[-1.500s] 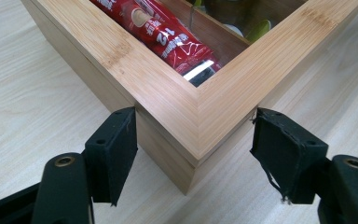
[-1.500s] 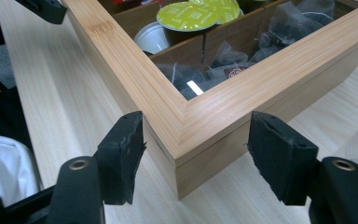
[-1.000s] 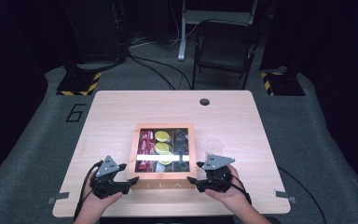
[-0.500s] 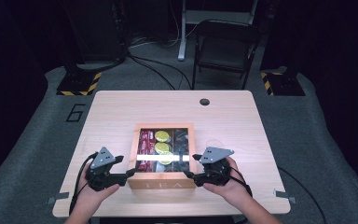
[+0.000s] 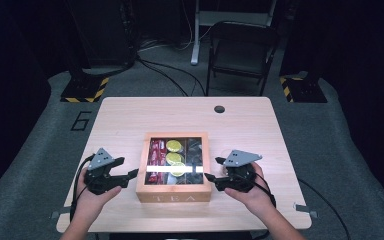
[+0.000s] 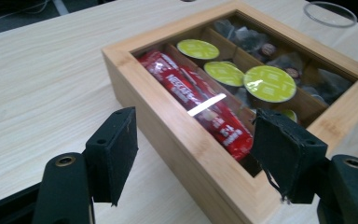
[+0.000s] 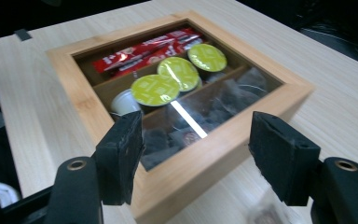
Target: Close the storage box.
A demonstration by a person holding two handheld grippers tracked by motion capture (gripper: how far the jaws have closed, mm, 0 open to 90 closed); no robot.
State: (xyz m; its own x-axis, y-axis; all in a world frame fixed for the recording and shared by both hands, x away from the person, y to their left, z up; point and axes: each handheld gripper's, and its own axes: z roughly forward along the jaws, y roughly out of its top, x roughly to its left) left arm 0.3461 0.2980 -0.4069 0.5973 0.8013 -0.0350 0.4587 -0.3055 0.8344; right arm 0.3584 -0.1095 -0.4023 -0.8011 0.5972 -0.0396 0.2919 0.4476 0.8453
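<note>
Now that both my hands have closed in from the near corners, my left gripper (image 5: 129, 175) and right gripper (image 5: 211, 177) flank the wooden tea box (image 5: 174, 191), jaws spread wide and holding nothing. The box sits at the table's (image 5: 130, 115) near middle, glass lid shut over red sachets (image 6: 200, 100) and green-lidded capsules (image 7: 182, 70); I judge lifting the lid comes next.

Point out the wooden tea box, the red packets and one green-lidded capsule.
wooden tea box (image 5: 173, 196): high view, on its front wall with the lettering.
red packets (image 6: 193, 95): left gripper view, mid-length on the nearest packet.
green-lidded capsule (image 7: 155, 89): right gripper view, centre of its foil lid.
</note>
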